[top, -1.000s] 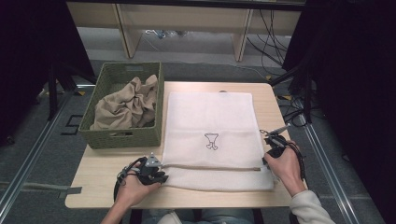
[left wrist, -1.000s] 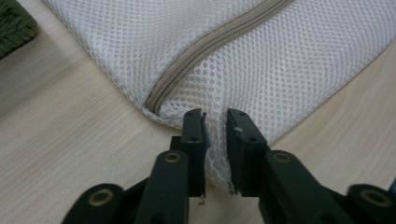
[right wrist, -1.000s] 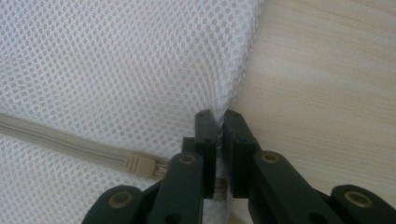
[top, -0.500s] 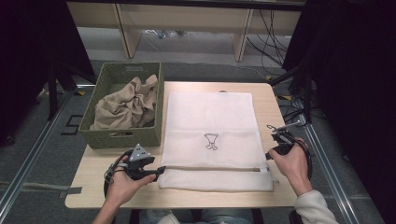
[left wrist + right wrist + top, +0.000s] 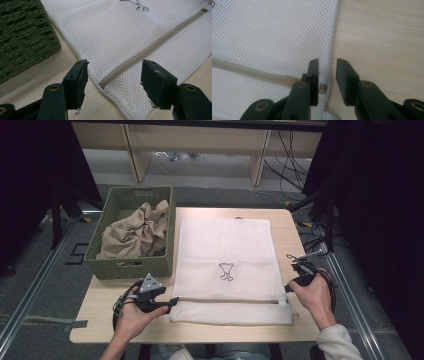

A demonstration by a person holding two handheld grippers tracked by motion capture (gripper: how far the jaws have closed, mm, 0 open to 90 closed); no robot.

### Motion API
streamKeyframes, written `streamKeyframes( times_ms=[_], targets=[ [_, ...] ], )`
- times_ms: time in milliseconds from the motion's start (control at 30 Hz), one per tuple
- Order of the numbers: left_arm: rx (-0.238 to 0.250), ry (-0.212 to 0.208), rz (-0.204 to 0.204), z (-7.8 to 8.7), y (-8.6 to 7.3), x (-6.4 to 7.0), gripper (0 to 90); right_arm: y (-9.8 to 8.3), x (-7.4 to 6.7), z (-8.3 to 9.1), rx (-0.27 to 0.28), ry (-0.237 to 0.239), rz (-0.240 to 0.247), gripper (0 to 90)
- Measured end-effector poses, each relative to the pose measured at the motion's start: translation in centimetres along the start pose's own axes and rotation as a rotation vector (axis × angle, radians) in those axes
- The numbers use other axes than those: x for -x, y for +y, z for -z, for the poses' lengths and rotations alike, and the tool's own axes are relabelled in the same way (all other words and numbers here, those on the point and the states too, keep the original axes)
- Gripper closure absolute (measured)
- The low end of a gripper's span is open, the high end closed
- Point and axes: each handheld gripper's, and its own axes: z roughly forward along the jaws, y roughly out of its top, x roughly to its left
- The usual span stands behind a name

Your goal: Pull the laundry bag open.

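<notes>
A white mesh laundry bag [image 5: 227, 255] lies flat on the wooden table [image 5: 287, 227], its beige zipper [image 5: 225, 300] running along the near edge. My left gripper [image 5: 172, 301] sits just left of the bag's near left corner. In the left gripper view it [image 5: 116, 85] stands open, its jaws having just been opening, with the zipper's end [image 5: 110, 80] on the table between them, untouched. My right gripper [image 5: 290, 286] is at the bag's right edge. Its jaws [image 5: 328, 80] have just been opening too and stand apart over the bag's hem, with the zipper pull [image 5: 323, 89] below them.
A green woven basket [image 5: 135, 268] with crumpled beige cloth [image 5: 132, 232] stands left of the bag, close to my left hand. Bare table shows on both sides of the bag and along the front edge. Cables lie on the floor beyond the table.
Both grippers have let go of the bag's near corners and drawn outward, the left one to the left, the right one to the right. The bag stays flat.
</notes>
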Motion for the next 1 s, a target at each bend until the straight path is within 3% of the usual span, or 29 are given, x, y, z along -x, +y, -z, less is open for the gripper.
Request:
streamKeyframes(
  times_ms=[100, 133, 167, 200, 233, 267, 300, 367, 400, 467, 500, 533, 633, 700, 733, 767, 833, 900, 933, 967, 1000],
  targets=[
    [-0.003, 0.005, -0.005, -0.2, 0.2, 0.2, 39.0, -0.1, 0.0, -0.2, -0.022, 0.037, 0.019, 72.5],
    [-0.016, -0.005, -0.023, -0.1, 0.3, 0.2, 39.2, -0.1, -0.1, -0.2, -0.045, 0.039, -0.001, 72.4],
    [0.003, -0.001, -0.005, -0.3, 0.3, 0.5, 39.4, -0.2, 0.1, -0.4, -0.039, 0.05, 0.028, 72.2],
    [-0.015, -0.008, -0.025, -0.3, 0.4, 0.5, 39.5, -0.3, 0.1, -0.5, -0.037, 0.025, 0.021, 72.0],
    [0.002, -0.01, -0.008, -0.5, 0.4, 0.8, 39.5, -0.4, 0.1, -0.5, -0.049, 0.031, 0.005, 71.9],
    [0.003, -0.004, -0.012, -0.6, 0.5, 0.8, 39.5, -0.4, 0.2, -0.4, -0.056, 0.056, 0.027, 71.8],
    [0.001, -0.006, -0.018, -0.7, 0.6, 0.9, 39.6, -0.5, 0.2, -0.6, -0.047, 0.02, 0.016, 71.7],
    [0.003, -0.003, -0.022, -0.8, 0.7, 1.0, 39.8, -0.6, 0.0, -0.3, -0.08, 0.056, 0.001, 71.3],
    [0.009, -0.016, -0.018, -0.8, 0.8, 1.1, 39.8, -0.6, 0.2, -0.4, -0.073, 0.057, 0.021, 70.9],
    [0.012, -0.015, -0.018, -0.9, 0.8, 1.1, 40.0, -0.7, 0.1, -0.4, -0.093, 0.061, -0.008, 70.6],
    [-0.001, -0.009, -0.03, -0.9, 1.0, 1.0, 40.0, -0.8, -0.2, -0.7, -0.098, 0.01, -0.069, 69.3],
    [0.001, -0.01, -0.034, -1.0, 1.0, 1.0, 40.0, -0.8, 0.2, -0.8, -0.12, 0.059, -0.025, 68.6],
    [0.002, -0.012, -0.037, -1.2, 1.1, 1.3, 40.1, -0.9, 0.5, -1.7, -0.106, 0.061, 0.025, 67.4],
    [-0.02, -0.026, -0.054, -1.2, 1.2, 1.2, 40.1, -0.8, 0.4, -1.9, -0.144, 0.063, 0.016, 67.0],
    [-0.007, -0.022, -0.039, -1.4, 1.1, 1.4, 40.1, -0.9, 0.4, -2.4, -0.104, 0.065, 0.026, 66.8],
    [-0.011, -0.022, -0.051, -1.4, 1.2, 1.4, 40.1, -0.7, 0.3, -2.3, -0.149, 0.061, -0.001, 66.8],
    [-0.009, -0.022, -0.049, -1.5, 1.2, 1.4, 40.1, -0.7, -0.1, -2.4, -0.189, 0.061, -0.047, 66.7],
    [-0.019, -0.018, -0.055, -1.6, 1.2, 1.4, 40.1, -0.7, 0.1, -2.9, -0.165, 0.069, -0.01, 66.7],
    [-0.018, -0.014, -0.052, -1.6, 1.1, 1.4, 40.1, -0.7, 0.1, -2.9, -0.161, 0.074, -0.012, 66.8],
    [-0.017, -0.012, -0.054, -1.7, 1.1, 1.4, 40.1, -0.6, -0.1, -2.8, -0.188, 0.075, -0.049, 66.9],
    [-0.018, -0.027, -0.056, -1.7, 1.1, 1.4, 40.1, -0.6, 0.1, -2.9, -0.188, 0.065, -0.002, 67.2]
  ],
)
